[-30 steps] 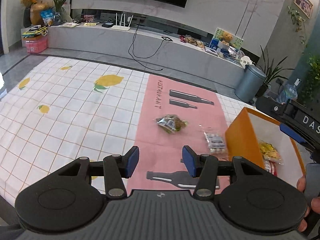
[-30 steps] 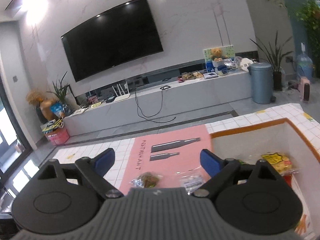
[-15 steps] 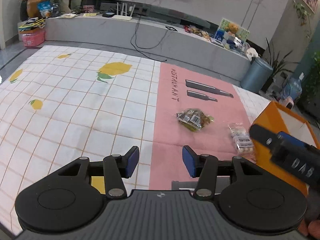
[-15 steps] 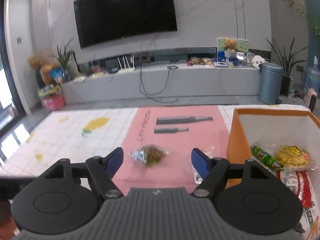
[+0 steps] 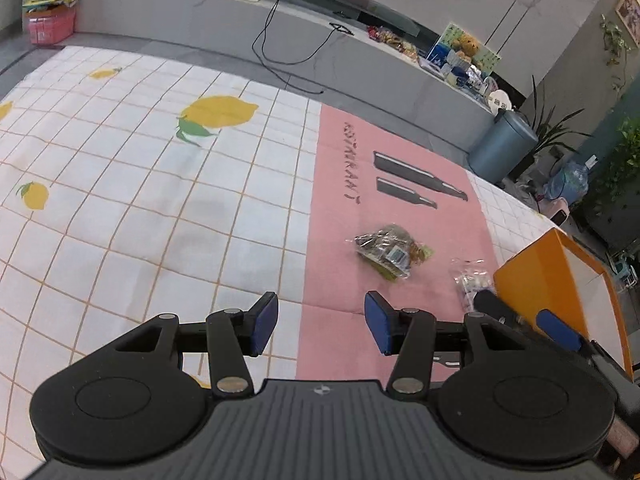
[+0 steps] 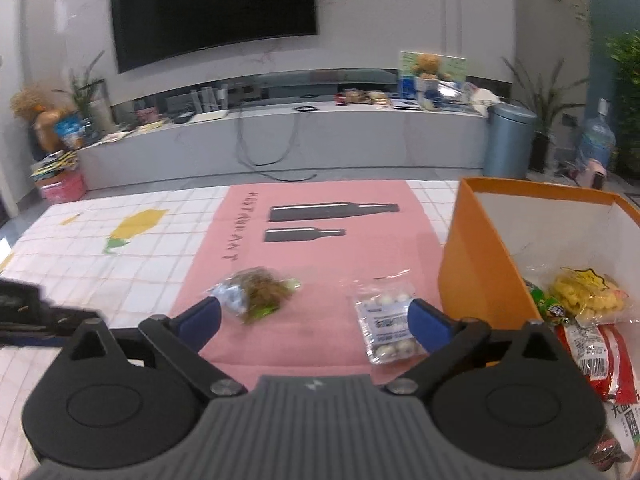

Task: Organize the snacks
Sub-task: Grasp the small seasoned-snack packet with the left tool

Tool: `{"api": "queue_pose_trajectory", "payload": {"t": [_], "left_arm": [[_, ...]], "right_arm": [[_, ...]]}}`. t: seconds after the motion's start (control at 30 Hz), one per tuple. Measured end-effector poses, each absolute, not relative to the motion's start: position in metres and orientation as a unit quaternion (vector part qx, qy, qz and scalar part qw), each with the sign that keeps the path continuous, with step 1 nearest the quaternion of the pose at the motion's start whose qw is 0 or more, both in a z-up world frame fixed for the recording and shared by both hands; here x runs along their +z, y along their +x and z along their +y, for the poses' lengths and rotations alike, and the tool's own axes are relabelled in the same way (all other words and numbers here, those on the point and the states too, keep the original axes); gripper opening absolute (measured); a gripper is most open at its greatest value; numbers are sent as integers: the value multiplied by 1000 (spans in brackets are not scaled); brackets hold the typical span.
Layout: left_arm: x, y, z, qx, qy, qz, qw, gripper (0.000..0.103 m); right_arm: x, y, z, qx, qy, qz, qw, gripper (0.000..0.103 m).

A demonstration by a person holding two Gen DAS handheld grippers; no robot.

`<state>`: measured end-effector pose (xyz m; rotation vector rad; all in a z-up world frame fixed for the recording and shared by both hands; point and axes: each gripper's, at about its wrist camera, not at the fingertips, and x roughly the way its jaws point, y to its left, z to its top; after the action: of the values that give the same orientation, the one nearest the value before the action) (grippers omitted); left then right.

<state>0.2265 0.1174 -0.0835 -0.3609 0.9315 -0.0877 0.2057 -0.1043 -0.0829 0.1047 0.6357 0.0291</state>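
Left wrist view: the left gripper (image 5: 320,326) hangs with fingers apart and empty over the worktop (image 5: 120,208); the brown snack bag (image 5: 390,250) lies ahead and to the right on the pink mat (image 5: 396,184).

Right wrist view: the right gripper (image 6: 316,314), fingers spread wide and empty, is nearer. The clear candy packet (image 6: 386,326) lies long axis away from the camera, just inside the right finger, beside the orange box (image 6: 478,268). A TV wall stands behind.

Black left tongs (image 5: 320,328) and right tongs (image 6: 314,320), blue-padded, silver-screwed, ribbed grey bodies.
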Motion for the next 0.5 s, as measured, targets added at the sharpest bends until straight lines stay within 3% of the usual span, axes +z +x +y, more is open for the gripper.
{"api": "queue_pose_trajectory", "payload": {"t": [0.23, 0.5], "left_arm": [[-89, 229, 122, -33, -176, 459, 870, 58], [-87, 249, 108, -101, -154, 413, 892, 61]], "right_arm": [[-102, 235, -99, 6, 126, 324, 938, 100], [-120, 247, -91, -80, 26, 330, 940, 98]]}}
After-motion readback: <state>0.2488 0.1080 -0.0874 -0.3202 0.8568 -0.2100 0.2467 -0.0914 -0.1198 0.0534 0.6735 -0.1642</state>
